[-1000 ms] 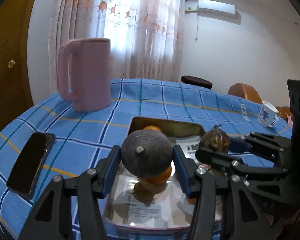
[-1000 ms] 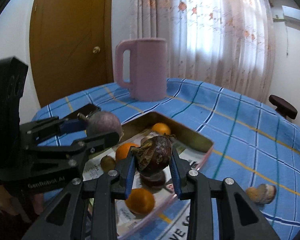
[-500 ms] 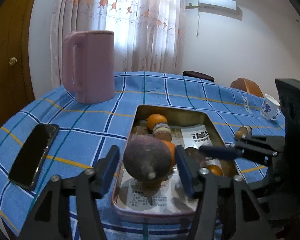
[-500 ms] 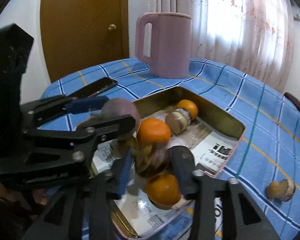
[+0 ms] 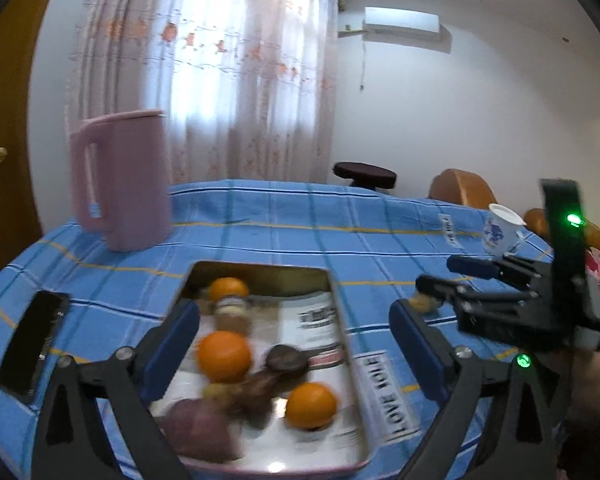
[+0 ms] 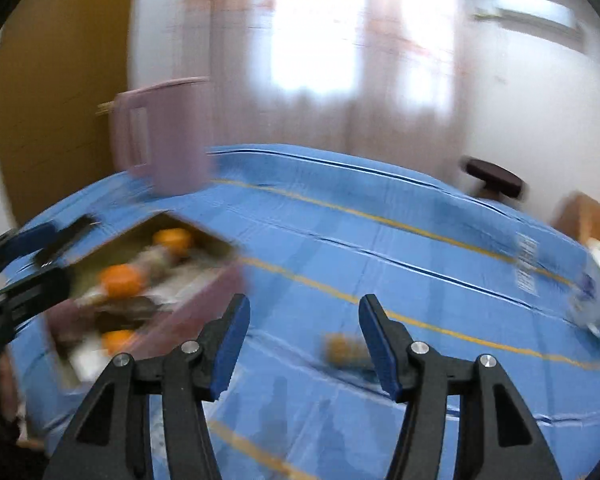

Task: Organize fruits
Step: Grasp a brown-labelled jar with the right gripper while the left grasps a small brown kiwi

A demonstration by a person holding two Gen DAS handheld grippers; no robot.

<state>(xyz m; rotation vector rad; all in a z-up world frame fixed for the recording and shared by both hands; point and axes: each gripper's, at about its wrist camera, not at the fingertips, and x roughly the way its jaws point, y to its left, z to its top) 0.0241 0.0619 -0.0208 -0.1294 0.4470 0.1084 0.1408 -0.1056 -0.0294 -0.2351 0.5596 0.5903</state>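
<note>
Gaping wide and empty, the left claw (image 5: 294, 342) hangs over the tin tray (image 5: 342, 320) of oranges (image 5: 224, 356), beside a "LOVE SOLE" label (image 5: 388, 394) on the tablecloth (image 5: 300, 220), while the right claw (image 6: 304, 338), equally wide, faces a blurred brown fruit (image 6: 340, 350) outside the tray.

1. My table (image 5: 284, 220), blue checked cloth.
2. Metal tray (image 5: 342, 344), near edge, fruit inside.
3. Pink jug (image 5: 120, 180), beyond tray's left corner.
4. Phone (image 5: 32, 346), left of tray.
5. Cup (image 5: 500, 230), far right of tray.
6. Small brown fruit (image 6: 342, 348), right of tray.
</note>
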